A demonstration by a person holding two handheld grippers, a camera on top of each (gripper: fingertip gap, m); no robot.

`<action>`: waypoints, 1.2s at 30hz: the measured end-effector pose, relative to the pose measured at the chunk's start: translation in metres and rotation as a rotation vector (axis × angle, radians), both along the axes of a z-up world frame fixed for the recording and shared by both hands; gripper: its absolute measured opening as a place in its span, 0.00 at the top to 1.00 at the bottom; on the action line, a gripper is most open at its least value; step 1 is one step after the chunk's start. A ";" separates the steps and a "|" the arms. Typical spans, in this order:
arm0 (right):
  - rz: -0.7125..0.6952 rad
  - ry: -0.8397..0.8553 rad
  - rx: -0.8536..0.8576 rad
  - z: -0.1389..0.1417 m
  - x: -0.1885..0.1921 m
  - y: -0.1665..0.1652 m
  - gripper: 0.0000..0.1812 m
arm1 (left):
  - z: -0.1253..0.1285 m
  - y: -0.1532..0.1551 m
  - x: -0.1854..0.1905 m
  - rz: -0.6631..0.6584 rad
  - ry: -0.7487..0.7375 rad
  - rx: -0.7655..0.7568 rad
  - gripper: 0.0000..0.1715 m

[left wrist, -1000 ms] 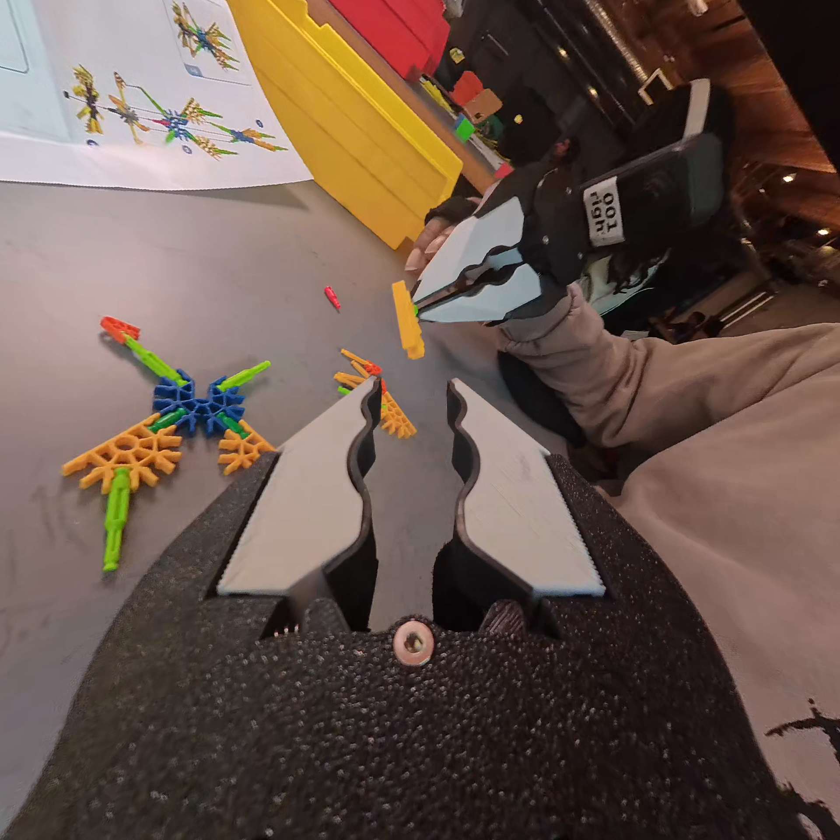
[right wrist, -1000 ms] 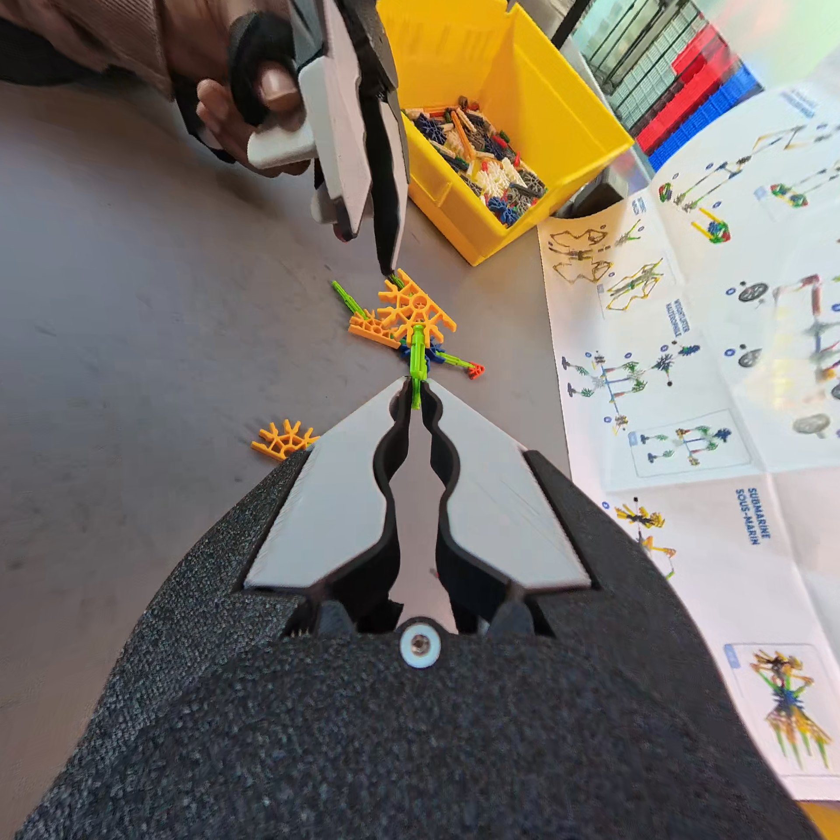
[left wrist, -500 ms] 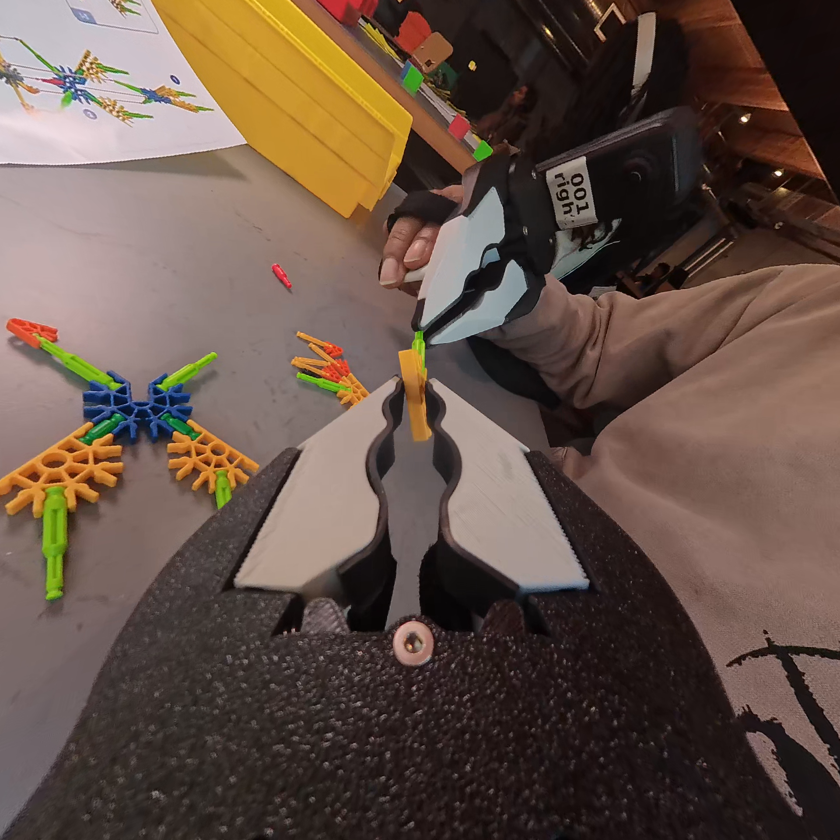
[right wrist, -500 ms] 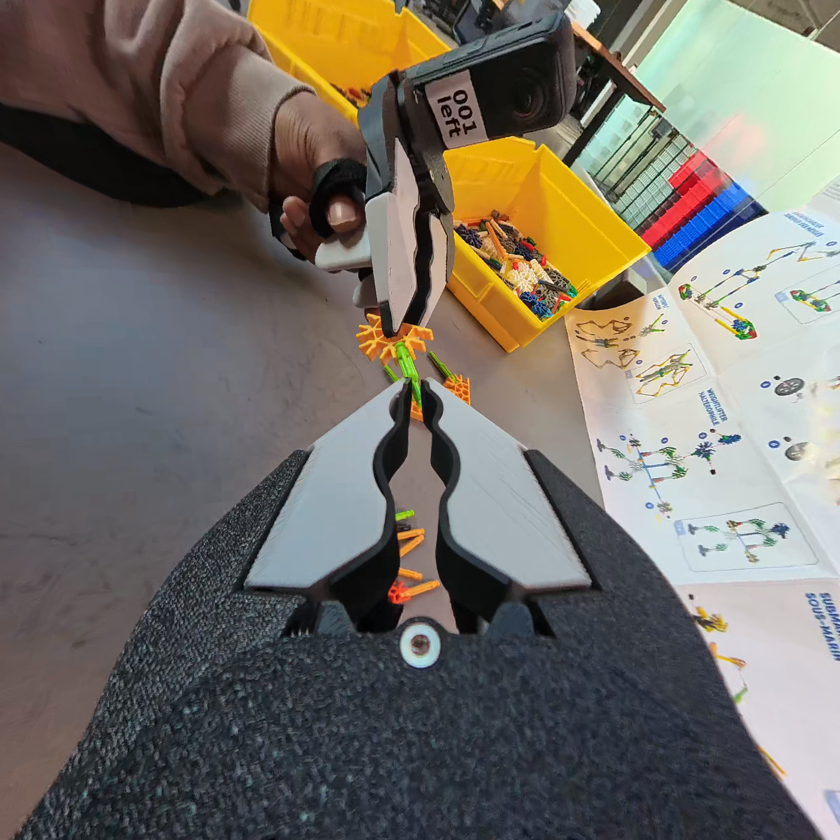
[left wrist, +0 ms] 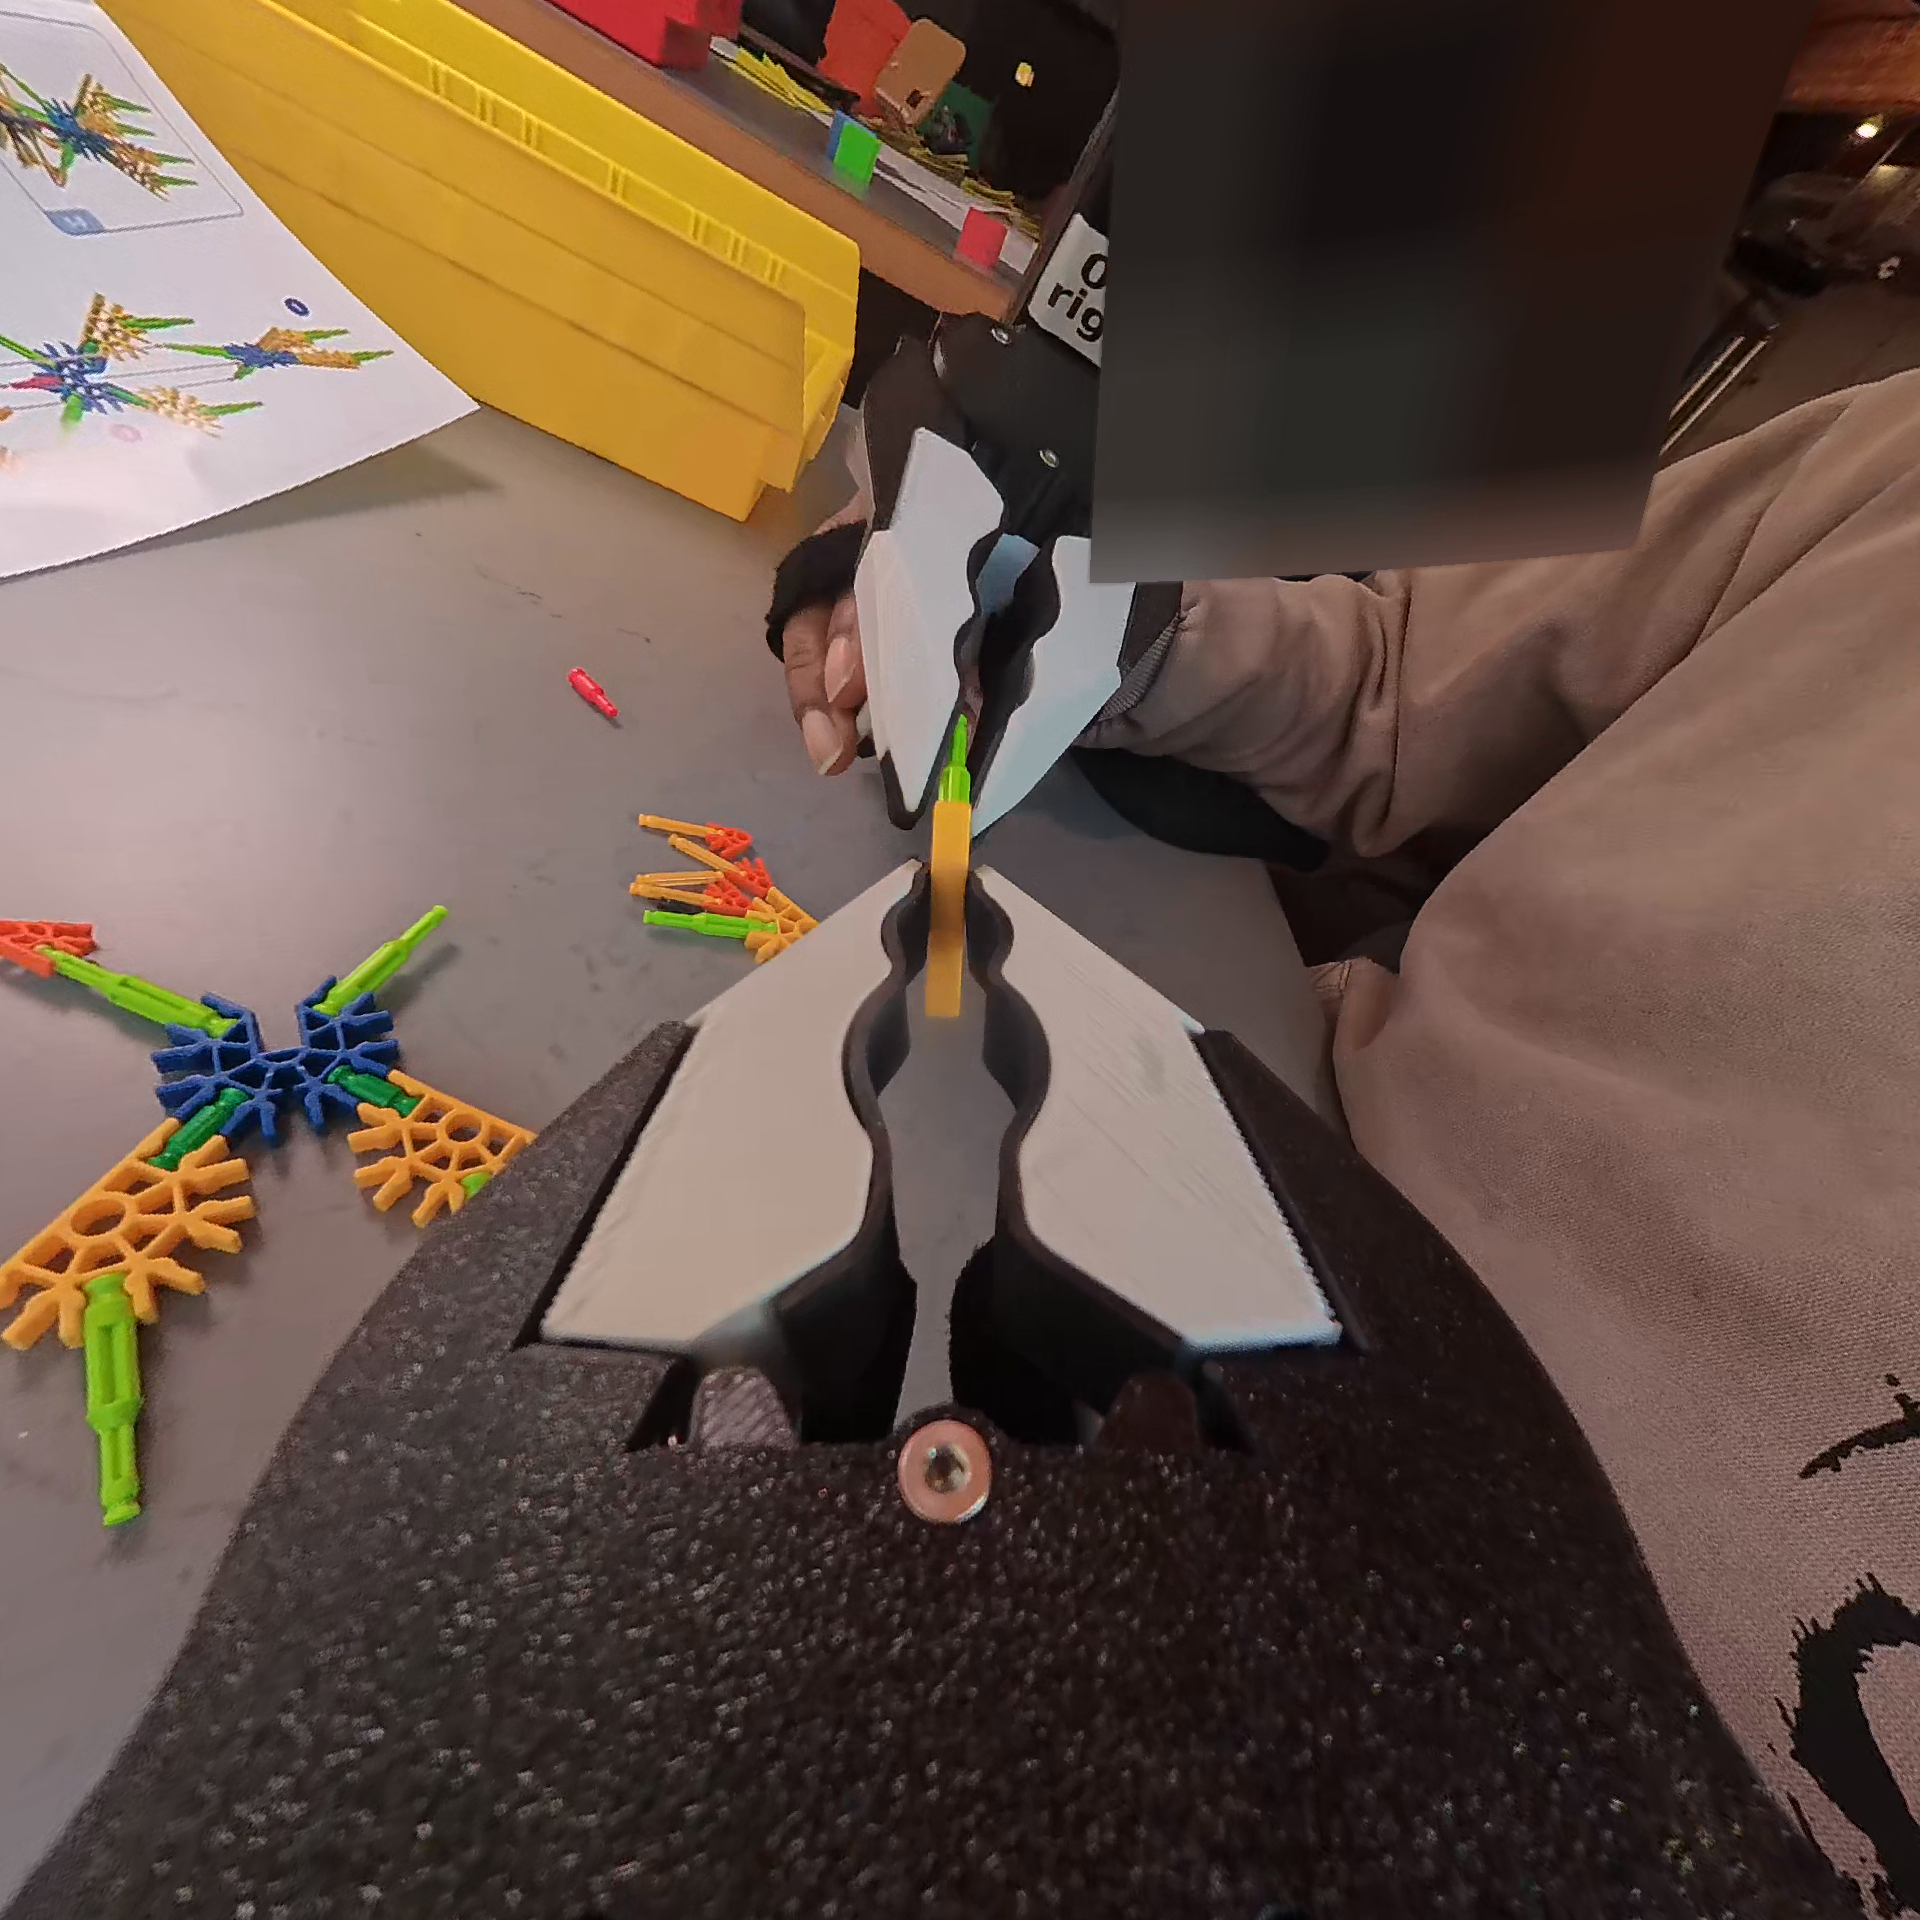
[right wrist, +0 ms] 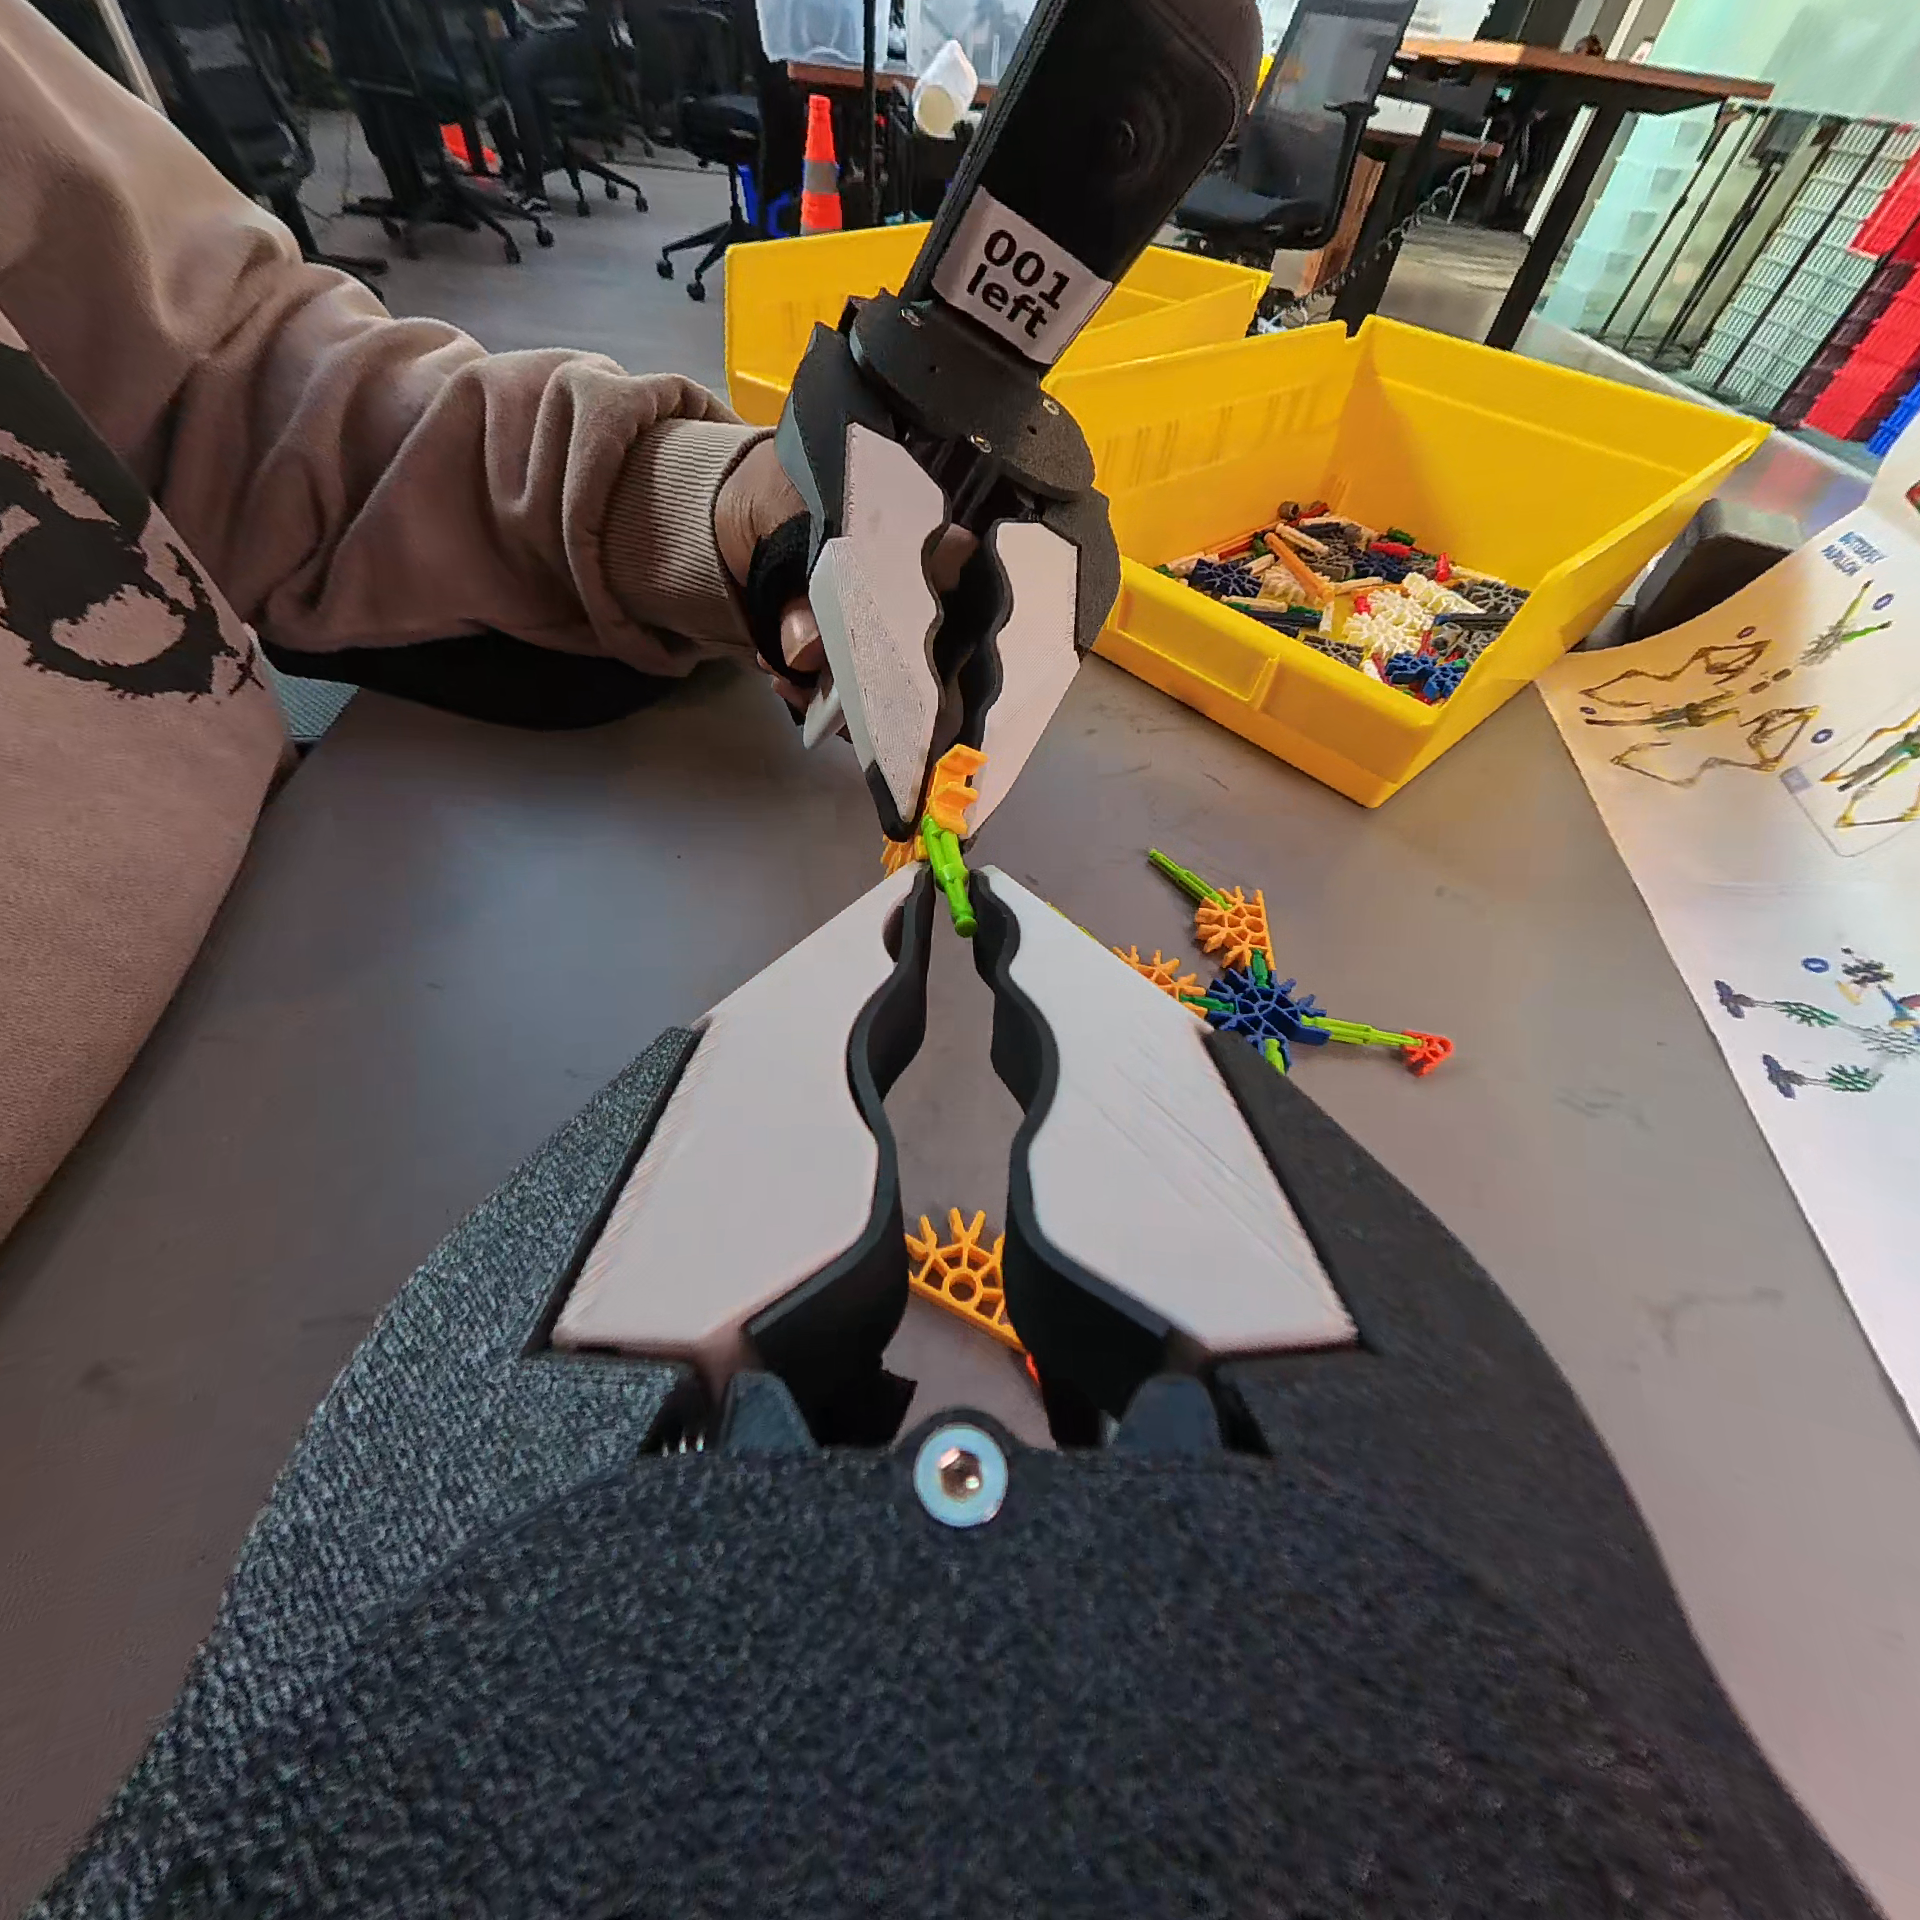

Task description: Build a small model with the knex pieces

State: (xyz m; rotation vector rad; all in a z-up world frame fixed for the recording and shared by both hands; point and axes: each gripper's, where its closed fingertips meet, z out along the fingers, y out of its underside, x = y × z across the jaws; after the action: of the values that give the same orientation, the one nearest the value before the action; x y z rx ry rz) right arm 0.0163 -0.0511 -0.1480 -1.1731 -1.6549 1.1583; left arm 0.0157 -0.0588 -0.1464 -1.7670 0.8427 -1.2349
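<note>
Upper body of right gripper [left wrist: 961, 805] lost behind mosaic patch. Green rod [left wrist: 956, 756] far end buried between its fingers. Orange connector [right wrist: 951, 795] mostly hidden between left gripper [right wrist: 940, 821] fingers. Second orange connector [right wrist: 961, 1278] half covered by near fingers. Instruction sheet [right wrist: 1766, 883] cut by right edge. Bin [right wrist: 1475, 457] pieces too small to sort.

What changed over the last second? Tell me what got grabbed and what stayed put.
The left gripper, open and empty a second ago, has closed on the orange connector. The right gripper kept its grip on the green rod plugged into that connector. The blue-hubbed assembly, red peg and yellow bin stayed put.
</note>
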 end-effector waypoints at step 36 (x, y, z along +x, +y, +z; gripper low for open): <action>-0.134 -0.056 -0.317 -0.004 -0.007 0.027 0.99 | -0.013 0.030 -0.006 0.308 0.317 0.270 0.97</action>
State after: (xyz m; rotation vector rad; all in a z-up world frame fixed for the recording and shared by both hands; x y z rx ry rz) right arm 0.0092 -0.0245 -0.1523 -1.5014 -1.4419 1.3453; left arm 0.0102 -0.0286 -0.1597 -1.8097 0.8304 -0.6205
